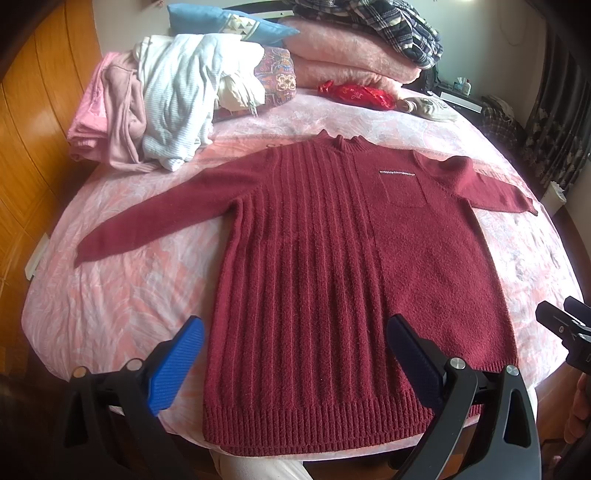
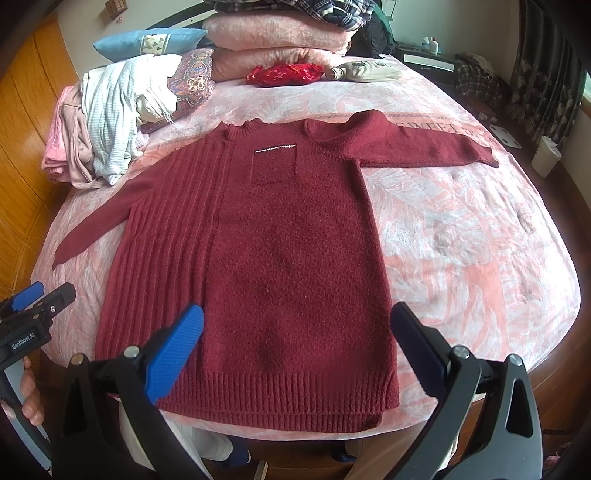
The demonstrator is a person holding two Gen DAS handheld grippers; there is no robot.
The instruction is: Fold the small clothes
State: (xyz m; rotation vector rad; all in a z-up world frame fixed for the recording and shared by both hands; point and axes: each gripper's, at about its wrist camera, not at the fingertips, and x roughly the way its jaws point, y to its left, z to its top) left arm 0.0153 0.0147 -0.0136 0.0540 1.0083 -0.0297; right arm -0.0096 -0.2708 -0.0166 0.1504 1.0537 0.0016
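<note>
A dark red knit sweater (image 1: 332,258) lies flat, front up, on the pink bed (image 1: 129,295), both sleeves spread out to the sides and the hem at the near edge. It also shows in the right wrist view (image 2: 266,251). My left gripper (image 1: 295,325) is open and empty, held above the hem on the sweater's left half. My right gripper (image 2: 297,314) is open and empty, above the hem on the right half. The right gripper's edge shows in the left wrist view (image 1: 565,325); the left gripper shows in the right wrist view (image 2: 37,299).
A heap of white and pink clothes (image 1: 155,103) lies at the bed's far left. Folded pink blankets (image 1: 343,62), a blue pillow (image 1: 229,22), a red pouch (image 1: 354,94) and a beige cap (image 1: 432,107) lie at the back. Wooden wardrobe (image 1: 33,129) on the left.
</note>
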